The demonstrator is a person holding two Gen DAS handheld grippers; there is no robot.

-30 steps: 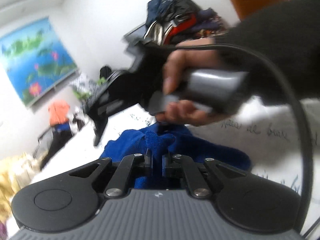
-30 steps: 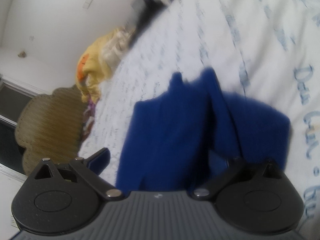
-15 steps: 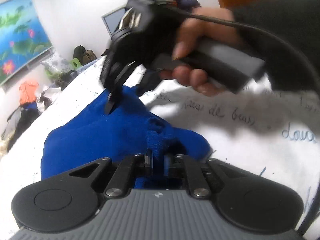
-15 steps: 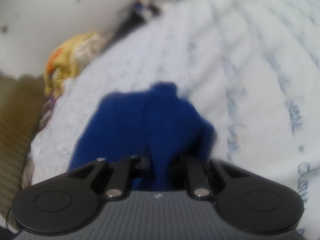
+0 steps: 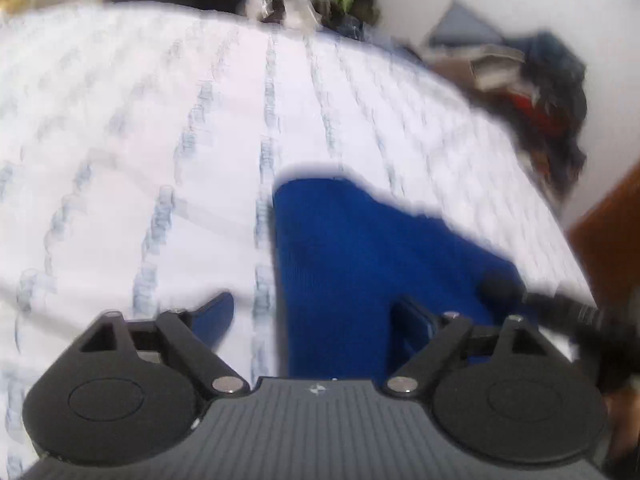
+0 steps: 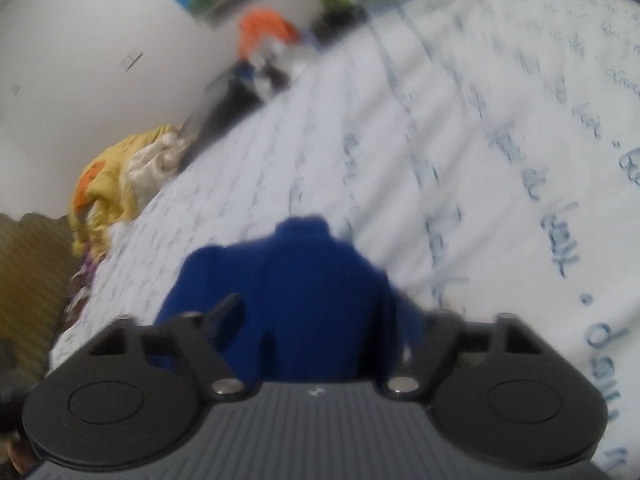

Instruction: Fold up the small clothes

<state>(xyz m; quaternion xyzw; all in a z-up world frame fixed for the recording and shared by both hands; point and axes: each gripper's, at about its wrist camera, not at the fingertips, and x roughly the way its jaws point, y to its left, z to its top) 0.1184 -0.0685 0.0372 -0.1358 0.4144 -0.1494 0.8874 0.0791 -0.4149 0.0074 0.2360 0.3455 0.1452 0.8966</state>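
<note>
On the bed [image 5: 120, 128], under a white sheet printed with blue script, the blue garment [image 5: 360, 248] lies flat in a folded slab. In the left wrist view it sits toward the near edge and right of the middle, its left border straight. The left tongs [image 5: 320, 316] stand spread and have just been opening; the cloth lies between and beneath the fingers, but neither finger presses it, and the left finger [image 5: 212, 316] hangs over bare sheet while the right one is over the blue cloth. At the right border of that view a black cable [image 5: 568, 312] crosses the garment's corner. Beyond the far edge of the bed a blurred heap of clothes [image 5: 540, 80] sits at the right. In the right wrist view the garment [image 6: 288, 280] fills the near middle, with a small bump at its far end. The right tongs [image 6: 324, 320] are parted and have just been opening; the cloth is between the fingers, and blur hides whether they touch it. A yellow bundle [image 6: 116, 176] lies off the bed's left edge.
</note>
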